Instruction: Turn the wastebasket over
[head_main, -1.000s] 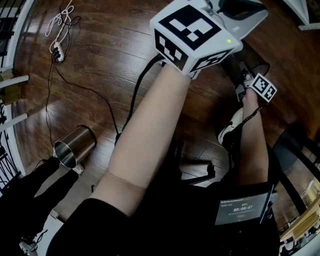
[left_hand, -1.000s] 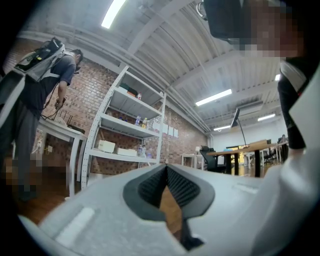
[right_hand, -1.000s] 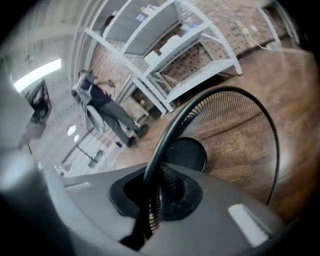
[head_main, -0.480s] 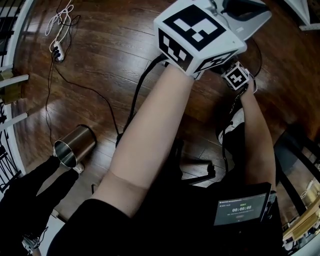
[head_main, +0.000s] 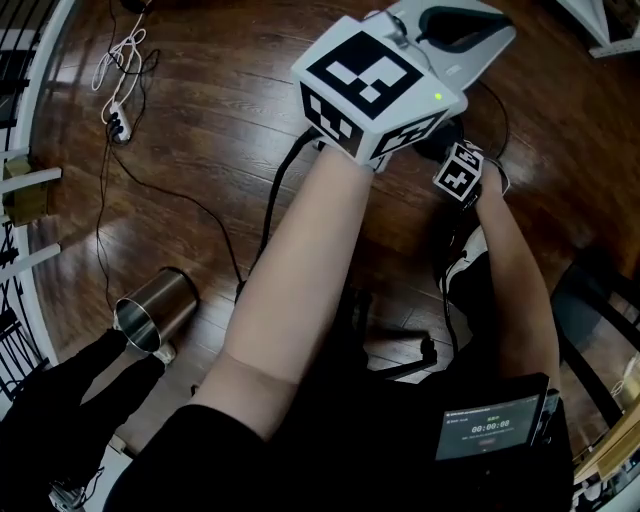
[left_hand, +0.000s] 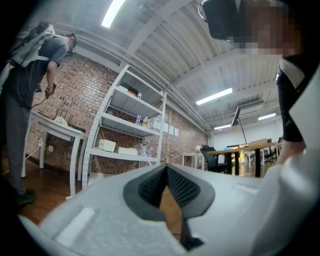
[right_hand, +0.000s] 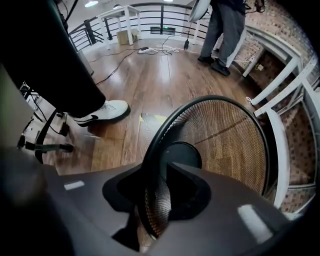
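Though upright, wastebasket (right_hand: 230, 145) rim near railing (right_hand: 278, 150)

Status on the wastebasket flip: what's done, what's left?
Done, apparently: the wastebasket stands mouth-up on the floor, its solid base visible inside. In hand: the right gripper points down over it; its jaws have just been opening, with the mesh rim between them, unclamped. The left gripper is shut and empty. Left: lift the right gripper clear.
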